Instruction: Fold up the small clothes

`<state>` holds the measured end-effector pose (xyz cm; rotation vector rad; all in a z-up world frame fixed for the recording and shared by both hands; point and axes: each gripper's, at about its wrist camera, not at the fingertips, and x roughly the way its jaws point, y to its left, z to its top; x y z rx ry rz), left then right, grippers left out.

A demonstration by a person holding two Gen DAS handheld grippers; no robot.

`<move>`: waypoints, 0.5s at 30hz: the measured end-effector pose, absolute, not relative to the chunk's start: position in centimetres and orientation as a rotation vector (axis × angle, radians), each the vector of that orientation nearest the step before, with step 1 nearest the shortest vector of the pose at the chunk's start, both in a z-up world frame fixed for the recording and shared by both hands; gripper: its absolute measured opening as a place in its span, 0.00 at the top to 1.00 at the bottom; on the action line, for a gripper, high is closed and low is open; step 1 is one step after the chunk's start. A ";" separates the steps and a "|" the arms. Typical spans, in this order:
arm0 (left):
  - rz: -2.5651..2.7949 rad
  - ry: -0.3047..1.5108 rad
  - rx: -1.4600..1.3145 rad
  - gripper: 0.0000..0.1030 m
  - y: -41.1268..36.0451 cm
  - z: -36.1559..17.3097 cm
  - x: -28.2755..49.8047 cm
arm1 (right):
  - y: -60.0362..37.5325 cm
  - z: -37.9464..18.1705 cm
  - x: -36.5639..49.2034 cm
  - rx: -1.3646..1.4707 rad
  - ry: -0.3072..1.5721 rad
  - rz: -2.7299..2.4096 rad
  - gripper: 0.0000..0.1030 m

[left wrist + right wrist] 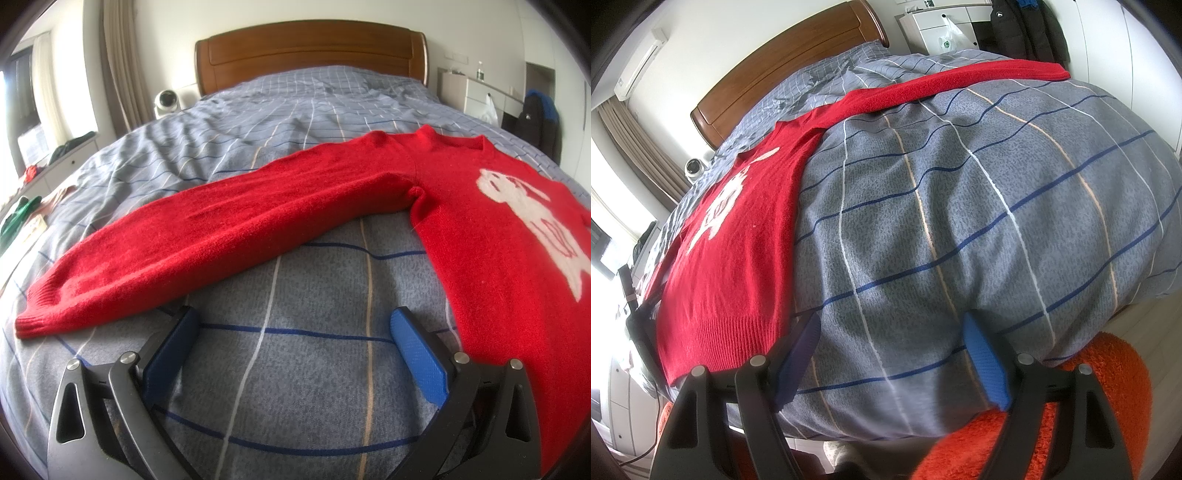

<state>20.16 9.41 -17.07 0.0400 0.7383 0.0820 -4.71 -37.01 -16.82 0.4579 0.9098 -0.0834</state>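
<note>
The red sweater (369, 206) lies flat on the bed (295, 369), sleeves spread — left tool (291, 339) and right tool (890, 354) both gape wide, empty, over bare quilt.

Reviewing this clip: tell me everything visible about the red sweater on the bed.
The red sweater is a fuzzy knit with ribbed cuffs and hem and a white figure on its chest. It lies flat and face up, unfolded, on the checked grey-blue bedcover, neckline toward the headboard. Both long sleeves are spread out sideways; the one in the left wrist view slants toward the bed's edge. Only the bedcover touches it: both claws are open, empty and just short of it.
</note>
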 end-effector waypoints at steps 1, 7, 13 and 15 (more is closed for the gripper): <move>0.082 0.738 0.040 0.00 9.3 -17.1 20.2 | -37.0 -16.8 -4.7 0.457 0.910 -0.083 0.24; 0.082 0.738 0.040 0.00 9.3 -17.1 20.2 | -37.0 -16.8 -4.7 0.458 0.910 -0.084 0.24; 0.082 0.738 0.040 0.00 9.4 -17.1 20.2 | -37.0 -16.9 -4.8 0.464 0.908 -0.081 0.24; 0.082 0.738 0.040 0.00 9.4 -17.1 20.2 | -37.0 -17.1 -4.8 0.473 0.905 -0.079 0.24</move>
